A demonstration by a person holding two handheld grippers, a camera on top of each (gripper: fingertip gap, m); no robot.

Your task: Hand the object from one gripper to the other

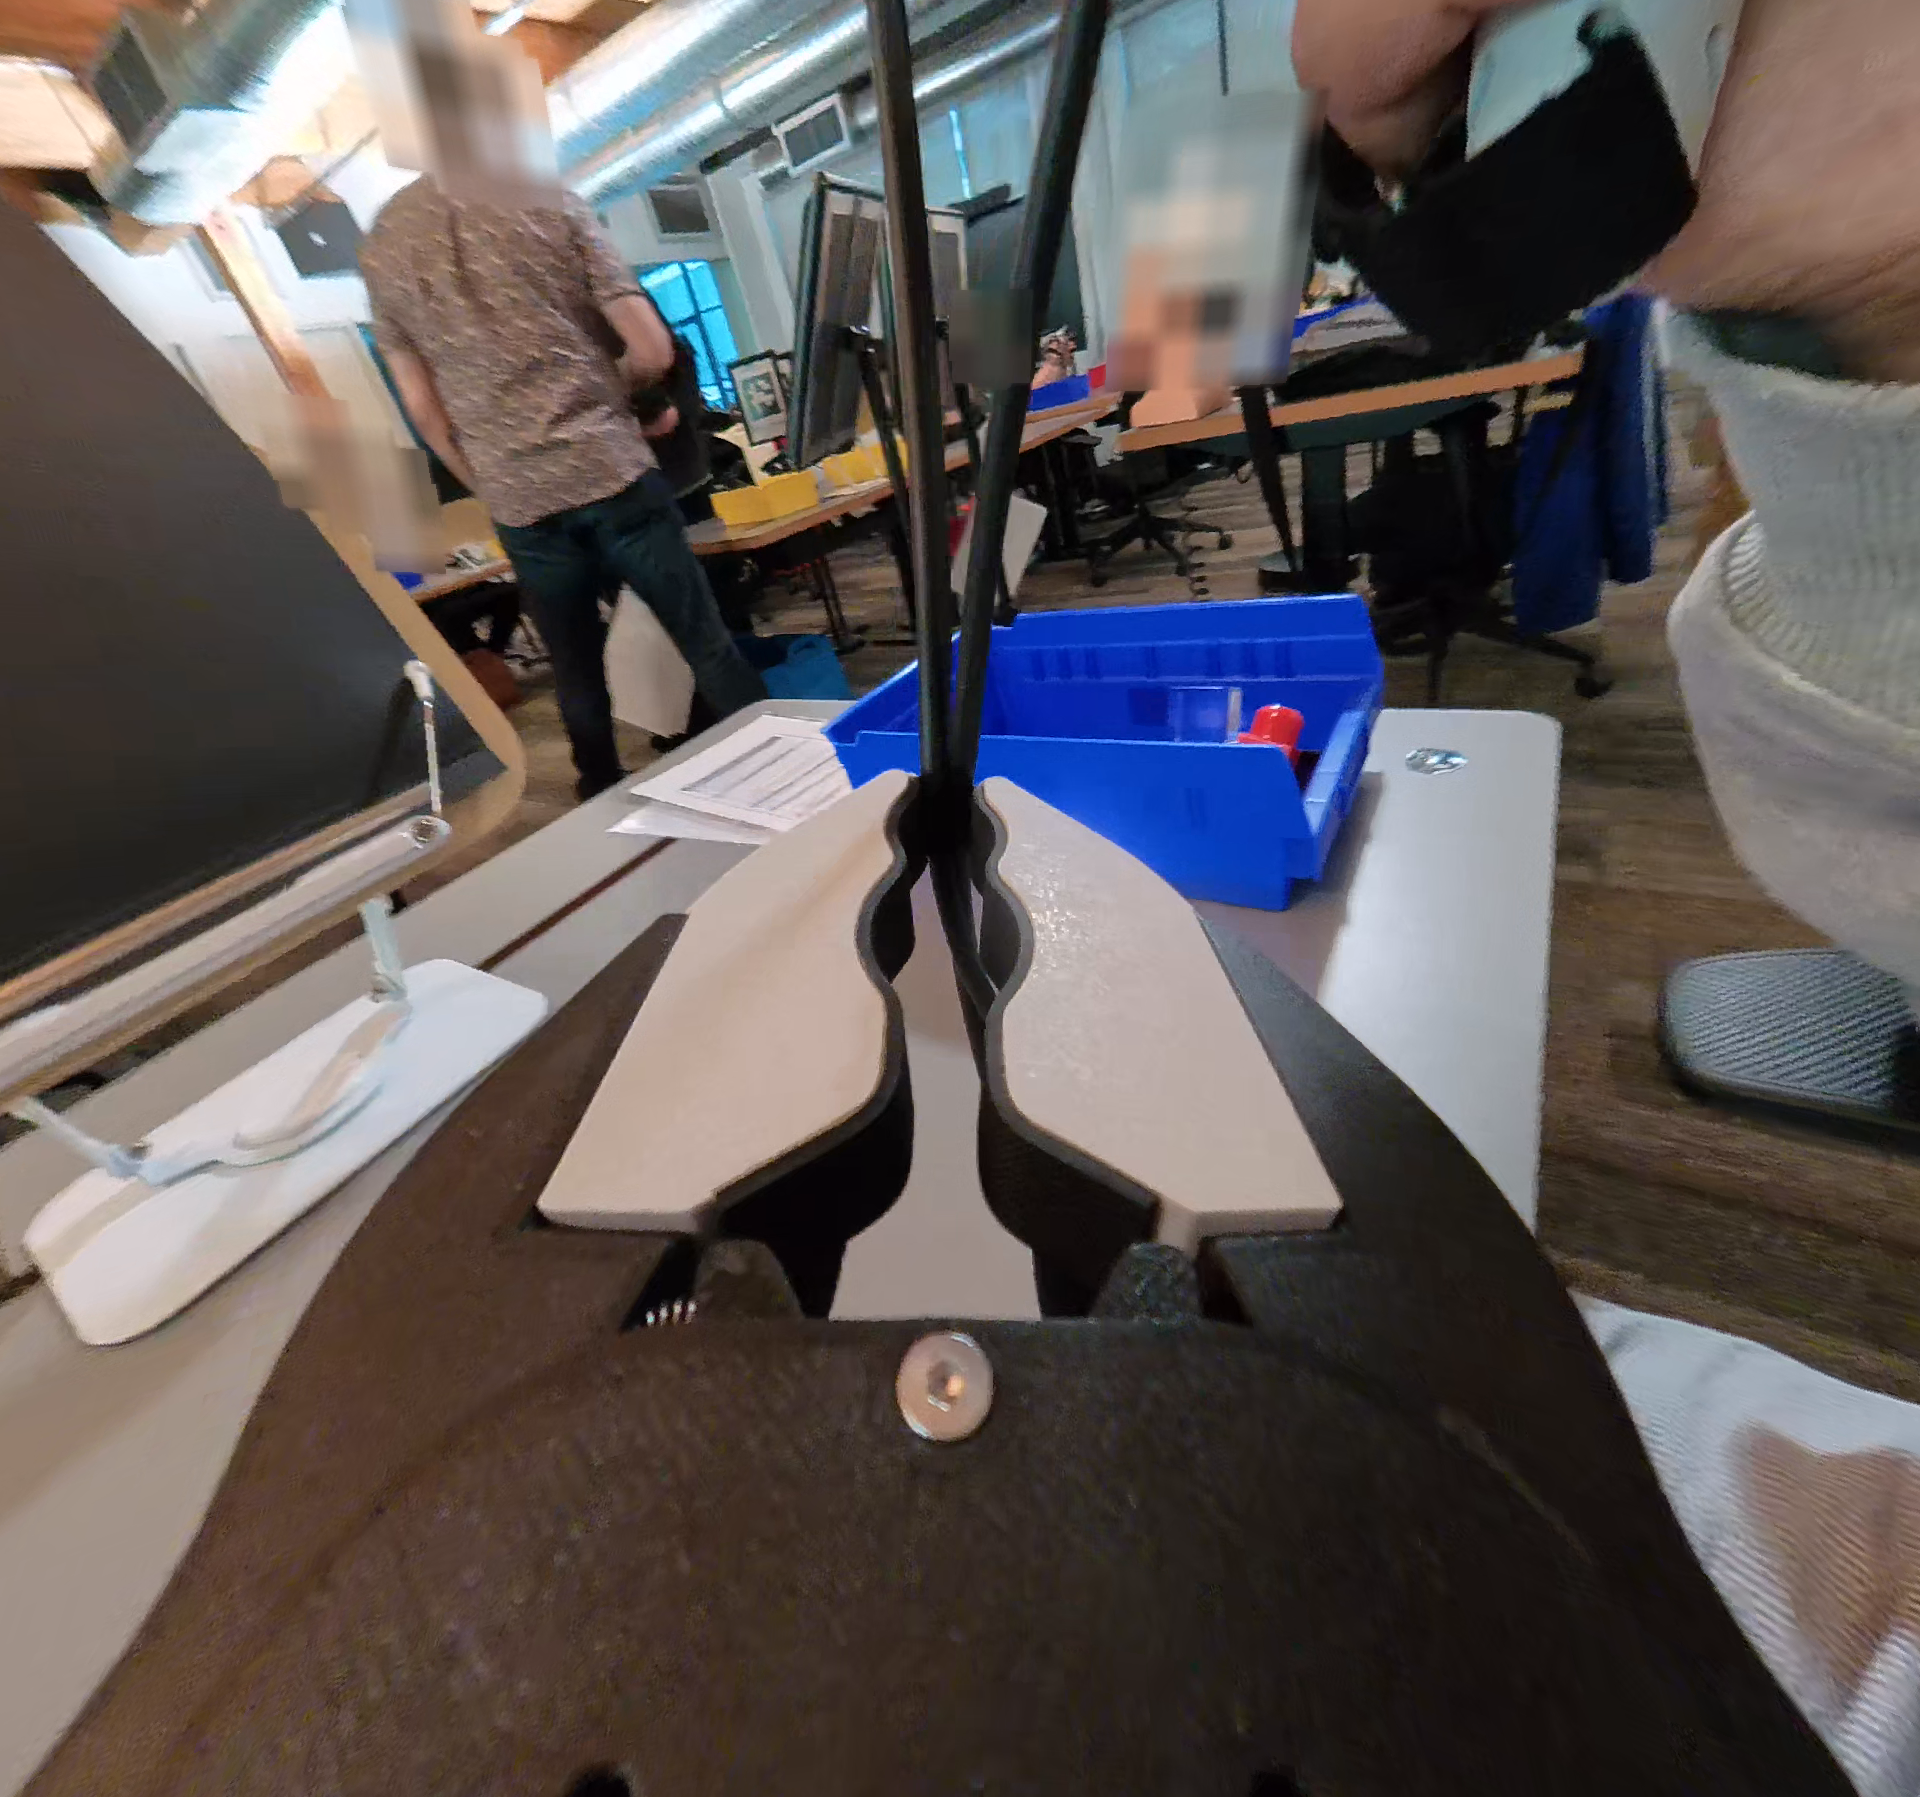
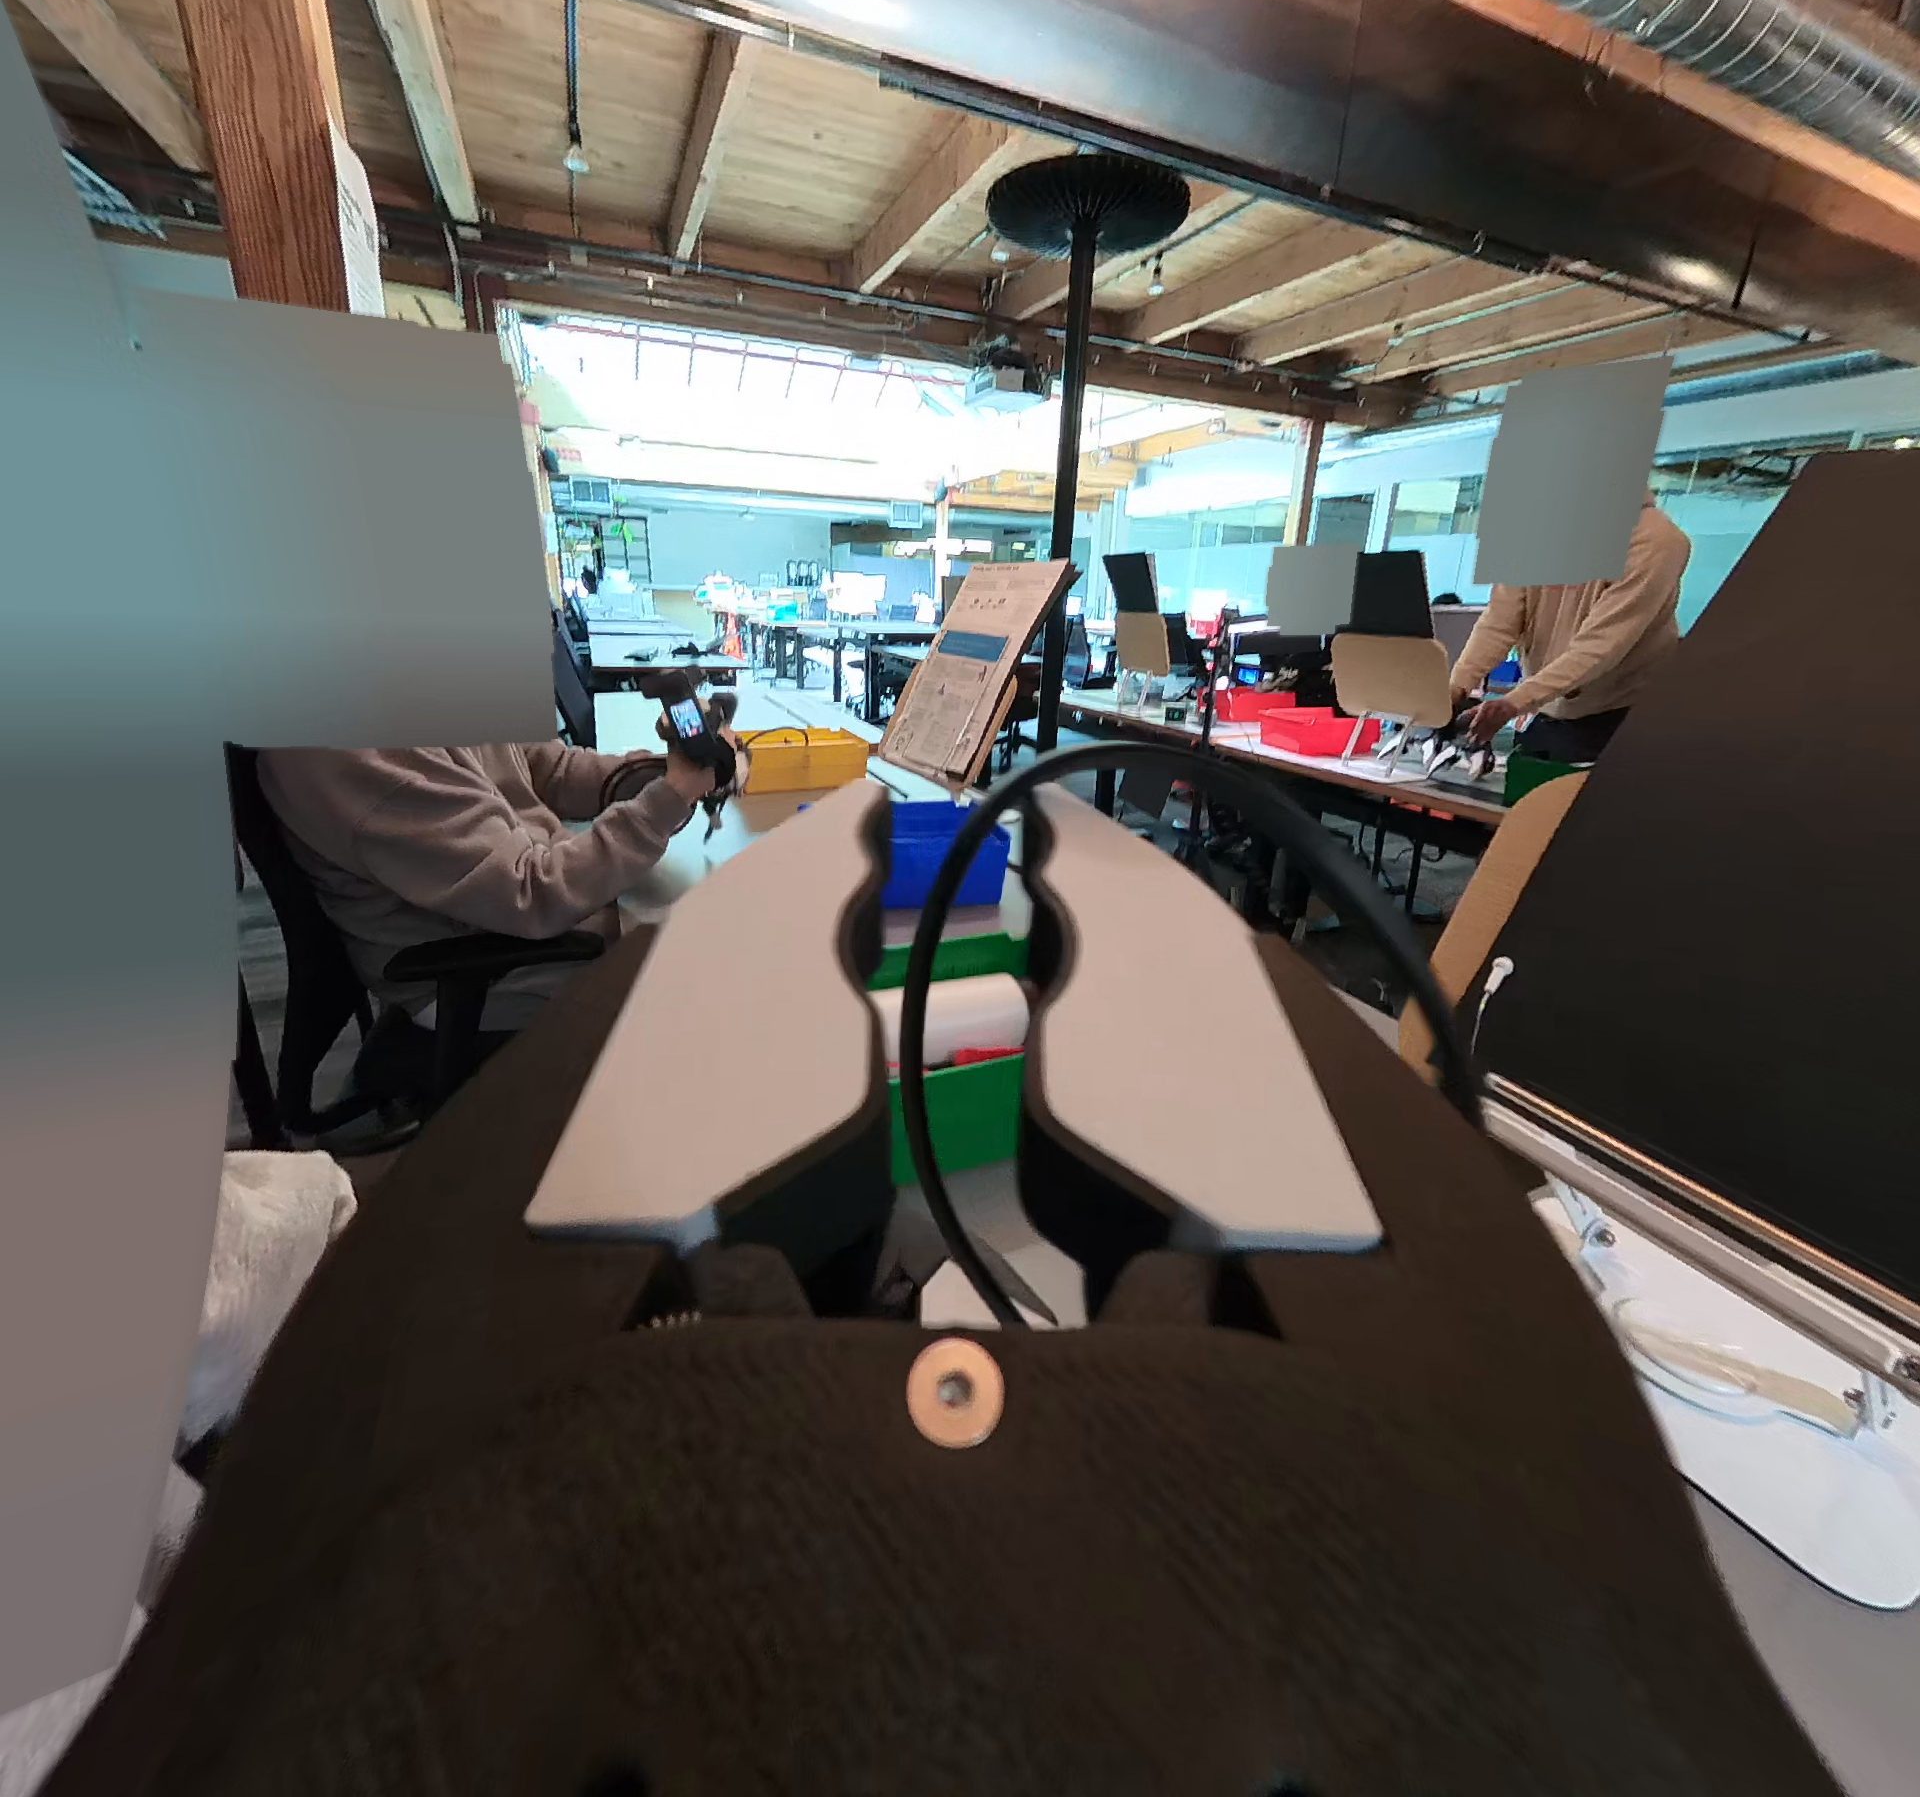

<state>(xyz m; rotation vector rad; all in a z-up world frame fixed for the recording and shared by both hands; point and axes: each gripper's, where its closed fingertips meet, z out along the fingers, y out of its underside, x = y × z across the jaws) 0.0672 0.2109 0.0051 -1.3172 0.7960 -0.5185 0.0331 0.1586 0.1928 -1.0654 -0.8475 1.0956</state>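
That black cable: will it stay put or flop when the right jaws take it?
The black cable is probably springy: its two strands rise unsupported from the shut left gripper. It arcs smoothly between the open right gripper jaws, so it likely bends, not kinks. Thin and smooth, it may slip.

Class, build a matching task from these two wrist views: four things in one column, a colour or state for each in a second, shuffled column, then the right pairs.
Things:
1. left gripper
2. right gripper
3. storage bin on the table
4. cap inside that bin

Colour or state:
A. red
B. open, a black cable looping between its fingers
C. blue
D. shut on the black cable

Pairs: 1-D, 2-B, 3-C, 4-A
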